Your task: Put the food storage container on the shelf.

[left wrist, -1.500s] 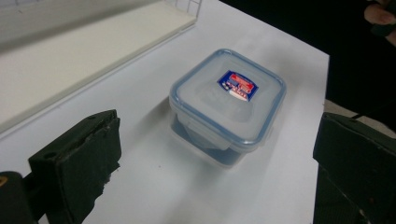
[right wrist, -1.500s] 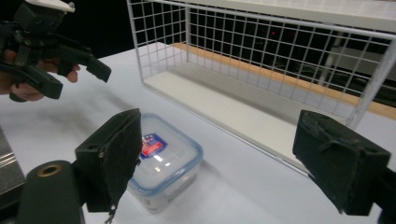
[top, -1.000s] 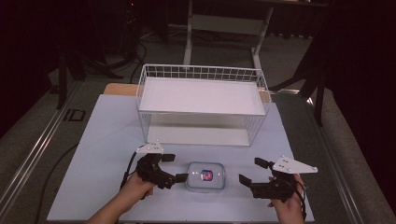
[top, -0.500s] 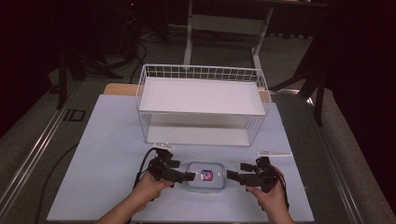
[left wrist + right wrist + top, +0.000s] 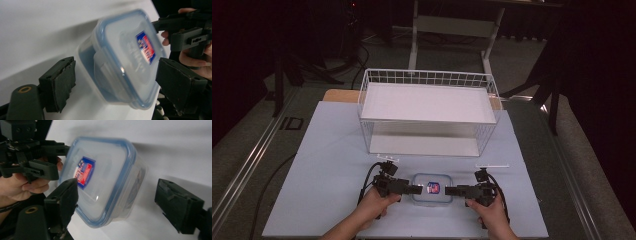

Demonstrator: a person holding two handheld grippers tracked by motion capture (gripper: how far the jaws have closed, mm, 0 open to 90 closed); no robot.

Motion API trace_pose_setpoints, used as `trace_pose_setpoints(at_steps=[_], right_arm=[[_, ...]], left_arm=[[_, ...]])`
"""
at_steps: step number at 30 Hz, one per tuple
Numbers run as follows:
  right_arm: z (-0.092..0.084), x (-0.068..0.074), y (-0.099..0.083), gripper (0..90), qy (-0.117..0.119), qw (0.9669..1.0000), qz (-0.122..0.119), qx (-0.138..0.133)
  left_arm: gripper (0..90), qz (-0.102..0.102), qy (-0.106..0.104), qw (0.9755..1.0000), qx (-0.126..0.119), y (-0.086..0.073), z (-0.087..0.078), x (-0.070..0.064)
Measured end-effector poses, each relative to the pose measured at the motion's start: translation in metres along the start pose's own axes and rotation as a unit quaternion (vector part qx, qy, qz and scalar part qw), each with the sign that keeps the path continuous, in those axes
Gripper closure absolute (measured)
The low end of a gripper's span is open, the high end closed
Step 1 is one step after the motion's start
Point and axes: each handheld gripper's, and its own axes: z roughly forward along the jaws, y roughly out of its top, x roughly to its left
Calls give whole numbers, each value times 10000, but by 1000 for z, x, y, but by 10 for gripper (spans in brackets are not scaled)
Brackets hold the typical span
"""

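Flanking a small clear plastic box with a blue-rimmed lid (image 5: 431, 188), the left hand-held gripper (image 5: 416, 189) and right hand-held gripper (image 5: 449, 191) face each other, jaws apart. It sits between them on the pale worktop (image 5: 327, 150), each gripper's jaws spread around one end without clamping.

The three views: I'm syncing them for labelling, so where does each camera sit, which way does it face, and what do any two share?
High view: above the person's side, looking forward and down at the table, wire basket, both hands.
Left gripper view: rides the left gripper, its open jaws flanking the container.
Right gripper view: rides the right gripper, its open jaws flanking the container.
Shared: the container; each gripper view shows the opposite gripper.
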Motion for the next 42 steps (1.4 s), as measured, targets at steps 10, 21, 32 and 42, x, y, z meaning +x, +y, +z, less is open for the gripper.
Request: trace_pose_setpoints(at_steps=[10,21,32,42], right_arm=[[2,2,-5,414,75,9998,148,149],[-3,12,-13,471,-68,10000,-20,-32],[-4,17,-13,486,-133,9997,-39,-200],[1,23,16,485,-222,9984,-327,-399]], left_arm=[[345,125,121,9998,-44,-6,1,-13],[448,317,357,9986,-208,-11,-5,-25],[472,365,595,9970,-334,-11,-9,-31],[475,277,771,9948,-605,10,-18,-24]])
